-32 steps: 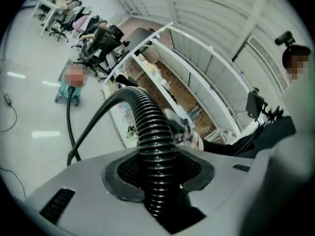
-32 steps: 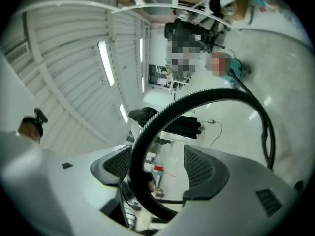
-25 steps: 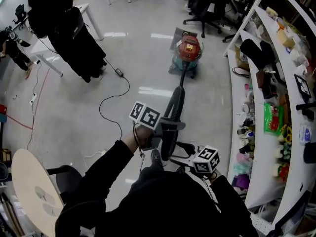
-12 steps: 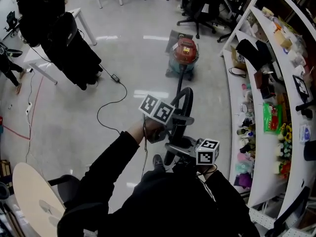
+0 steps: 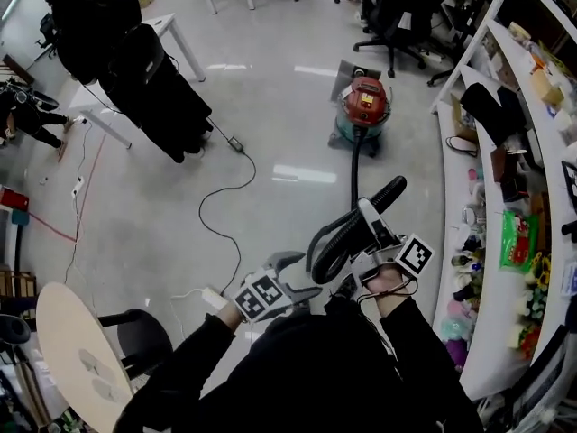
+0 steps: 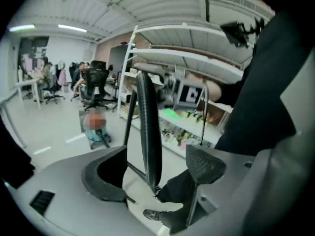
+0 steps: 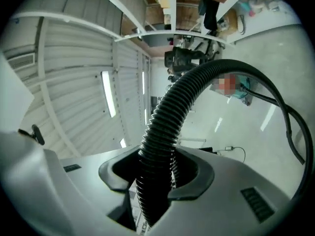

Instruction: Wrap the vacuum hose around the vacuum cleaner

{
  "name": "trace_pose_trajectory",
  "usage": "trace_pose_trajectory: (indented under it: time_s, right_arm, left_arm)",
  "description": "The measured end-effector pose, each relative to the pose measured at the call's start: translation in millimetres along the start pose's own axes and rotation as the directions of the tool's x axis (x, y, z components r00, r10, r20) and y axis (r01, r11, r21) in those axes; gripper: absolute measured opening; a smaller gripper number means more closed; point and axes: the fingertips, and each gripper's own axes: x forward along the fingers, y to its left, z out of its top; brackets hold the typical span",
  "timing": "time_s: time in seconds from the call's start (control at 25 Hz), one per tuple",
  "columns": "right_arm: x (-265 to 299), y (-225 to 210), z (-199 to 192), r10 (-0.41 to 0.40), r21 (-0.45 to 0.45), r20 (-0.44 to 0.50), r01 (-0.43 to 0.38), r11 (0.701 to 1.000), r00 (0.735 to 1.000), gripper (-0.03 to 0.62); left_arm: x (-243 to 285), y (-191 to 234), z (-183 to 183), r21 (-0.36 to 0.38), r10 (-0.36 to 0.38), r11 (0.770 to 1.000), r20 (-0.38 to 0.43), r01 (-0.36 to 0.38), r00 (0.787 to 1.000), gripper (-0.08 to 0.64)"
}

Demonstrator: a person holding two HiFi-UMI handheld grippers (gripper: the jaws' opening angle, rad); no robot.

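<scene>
Left tongs (image 5: 290, 276) (image 6: 157, 173) sit low, jaws wide apart and just been opening. The hose (image 6: 147, 127) hangs in line with the gap a bit ahead of them, but neither pad touches it, so there's no grip on that side. The hose (image 5: 326, 242) bows into a loop between the two tongs. Right tongs (image 5: 370, 228) (image 7: 157, 173) have just been closing and are clamped on the ribbed hose (image 7: 167, 122), with both pads pressing on it. The vacuum cleaner (image 5: 363, 106) stands on the floor well ahead of both tongs, the hose trailing back to it, nothing wrapped yet. Looks like hand-over-hand slack gathering. To do it well, keep the right clamp firm as the anchor and reach the left tongs further along the hose toward the vacuum. Centre the hose deep in the gap before closing, as the ribs probably slip at the tips. Keep loops even since the hose looks springy, and stay off the cable (image 5: 212, 206) lying ahead-left of the left tongs.
</scene>
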Motion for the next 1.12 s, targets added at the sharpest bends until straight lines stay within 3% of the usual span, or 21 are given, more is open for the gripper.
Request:
trace_pose_trajectory:
  time_s: [0.08,0.24,0.32,0.48,0.6,0.68,0.8,1.0,1.12]
  right_arm:
    - [9.2,3.3,29.6,0.001,0.065,0.089,-0.007,0.998,0.996,0.181]
    - [15.7,8.3,85.5,0.012,0.203,0.226,-0.059,0.977,0.974,0.181]
    - [15.0,7.0,112.7,0.008,0.253,0.26,-0.076,0.964,0.966,0.181]
    - [10.4,2.5,159.6,0.076,0.274,0.241,-0.143,0.951,0.968,0.186]
    - [2.8,-2.4,186.2,0.164,0.255,0.216,-0.218,0.942,0.963,0.232]
    - [-12.3,-19.2,200.9,0.173,0.303,0.248,-0.246,0.921,0.953,0.244]
    - [-42.9,-49.7,211.9,0.135,0.403,0.313,-0.26,0.877,0.94,0.252]
    - [-73.3,-64.9,204.8,0.123,0.45,0.294,-0.251,0.857,0.948,0.273]
    - [-90.6,-70.1,205.2,0.118,0.467,0.28,-0.243,0.85,0.953,0.278]
  left_arm:
    - [37.6,16.9,-16.5,-0.025,0.156,0.987,-0.019,-0.156,0.988,0.365]
    - [86.5,84.5,-12.1,-0.104,0.401,0.91,-0.022,-0.401,0.916,0.357]
    - [78.5,113.9,11.8,-0.109,0.498,0.864,0.034,-0.492,0.867,0.17]
    - [39.9,134.2,90.2,0.063,0.609,0.776,0.189,-0.628,0.771,0.141]
    - [28.3,135.3,149.4,0.213,0.632,0.699,0.262,-0.683,0.729,0.132]
    - [30.4,132.5,182.7,0.321,0.635,0.643,0.284,-0.695,0.719,0.13]
    - [43.8,129.5,218.6,0.47,0.624,0.569,0.288,-0.675,0.727,0.13]
    - [61.3,142.4,243.5,0.574,0.626,0.512,0.26,-0.639,0.735,0.13]
    - [75.1,141.5,257.2,0.65,0.6,0.477,0.251,-0.592,0.76,0.13]
